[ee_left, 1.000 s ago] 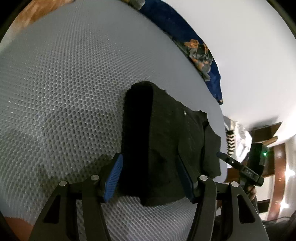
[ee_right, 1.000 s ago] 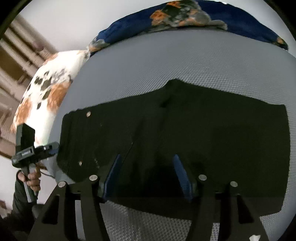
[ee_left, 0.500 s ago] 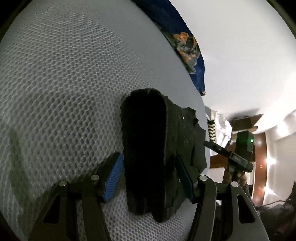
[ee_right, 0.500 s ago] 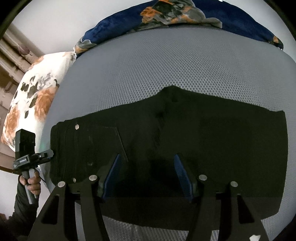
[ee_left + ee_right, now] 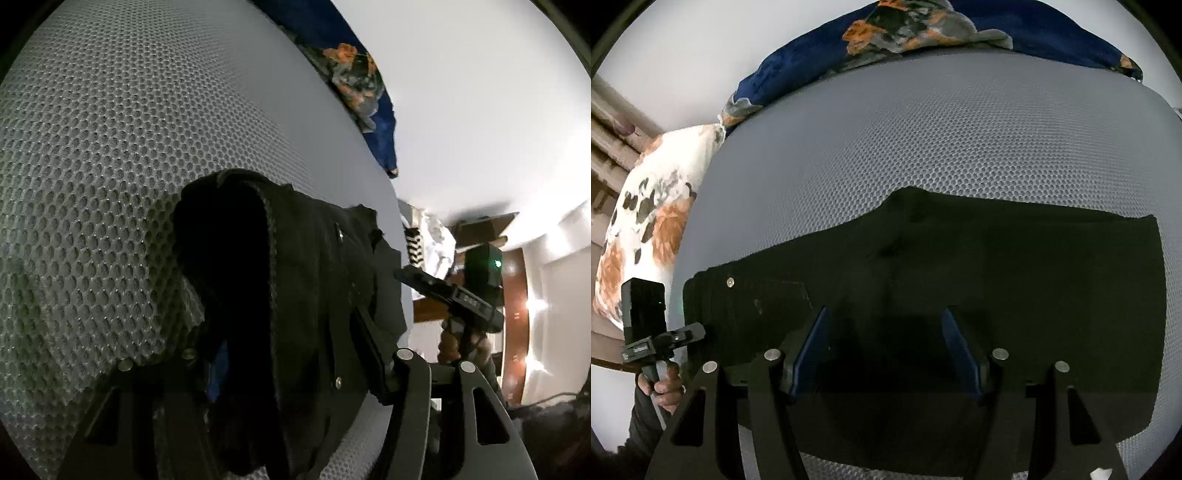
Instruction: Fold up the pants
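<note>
Pants [image 5: 295, 295] between left hand-held gripper [image 5: 291, 354] fingers

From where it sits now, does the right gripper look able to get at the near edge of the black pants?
Probably yes. The right gripper is open over the black pants, which lie flat on the mesh surface; nothing sits between its fingers and the cloth's near edge.

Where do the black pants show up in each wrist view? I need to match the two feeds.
Left wrist view: the black pants fill the lower centre, the waistband end bunched between the left gripper fingers.
Right wrist view: the pants lie flat across the middle, left to right, with the open right gripper over their near edge.
Shared landmark: the blue floral blanket at the far edge of the grey mesh mattress.
</note>
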{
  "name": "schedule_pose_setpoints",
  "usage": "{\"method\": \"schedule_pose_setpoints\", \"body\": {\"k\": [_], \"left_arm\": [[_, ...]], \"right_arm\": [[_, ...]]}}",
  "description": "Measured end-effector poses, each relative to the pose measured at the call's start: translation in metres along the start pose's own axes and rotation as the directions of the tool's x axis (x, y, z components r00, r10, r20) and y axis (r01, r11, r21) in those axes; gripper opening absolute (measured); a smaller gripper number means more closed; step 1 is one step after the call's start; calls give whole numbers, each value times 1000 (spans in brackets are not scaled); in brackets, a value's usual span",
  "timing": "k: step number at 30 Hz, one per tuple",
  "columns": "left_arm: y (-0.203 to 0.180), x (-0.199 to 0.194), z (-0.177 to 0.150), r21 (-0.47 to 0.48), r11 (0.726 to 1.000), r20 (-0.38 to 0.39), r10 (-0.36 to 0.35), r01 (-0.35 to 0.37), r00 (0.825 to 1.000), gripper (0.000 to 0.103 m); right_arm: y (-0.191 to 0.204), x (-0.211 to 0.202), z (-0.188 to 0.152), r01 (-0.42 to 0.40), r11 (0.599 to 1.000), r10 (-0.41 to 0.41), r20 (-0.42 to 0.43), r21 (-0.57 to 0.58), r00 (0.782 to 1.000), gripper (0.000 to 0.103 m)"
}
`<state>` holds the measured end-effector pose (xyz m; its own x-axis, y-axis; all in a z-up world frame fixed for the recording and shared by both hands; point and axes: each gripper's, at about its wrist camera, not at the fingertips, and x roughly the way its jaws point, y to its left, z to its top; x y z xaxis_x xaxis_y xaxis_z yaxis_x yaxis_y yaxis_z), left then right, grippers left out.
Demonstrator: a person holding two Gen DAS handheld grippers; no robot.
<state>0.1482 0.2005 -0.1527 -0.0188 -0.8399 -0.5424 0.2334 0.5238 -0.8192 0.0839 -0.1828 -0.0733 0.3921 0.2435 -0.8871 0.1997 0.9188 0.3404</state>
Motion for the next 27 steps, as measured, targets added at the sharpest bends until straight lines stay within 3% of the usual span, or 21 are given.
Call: {"method": "schedule_pose_setpoints", "body": {"k": [3,9,12,14,20,27], "left_arm": [[2,0,-1,-39,998,11,53,-53,999,38],[-25,-3,-6,-51,982,16,184,-183,983,30],[-41,-8,-9,-61,987,40,152,-149,988,26],[-55,-10,-13,-68,995,63,84,-79,994,26],[-110,2,-21,-66,997,136,-36,46,990,24],[-184,58,-17,-19,998,112,62,-60,992,20]], "right_arm": [[-3,-5,-2,-2,1000,2,19,0,1000,61],[-22,-18,-9,5,1000,-6,64,14,998,61],[-36,-29,-12,-11,999,7,92,42,996,61],[-45,-35,-14,-18,998,13,109,53,994,61],[-72,-47,-19,-62,993,47,148,98,988,61],[-112,-73,-27,-98,987,68,215,129,974,61]]}}
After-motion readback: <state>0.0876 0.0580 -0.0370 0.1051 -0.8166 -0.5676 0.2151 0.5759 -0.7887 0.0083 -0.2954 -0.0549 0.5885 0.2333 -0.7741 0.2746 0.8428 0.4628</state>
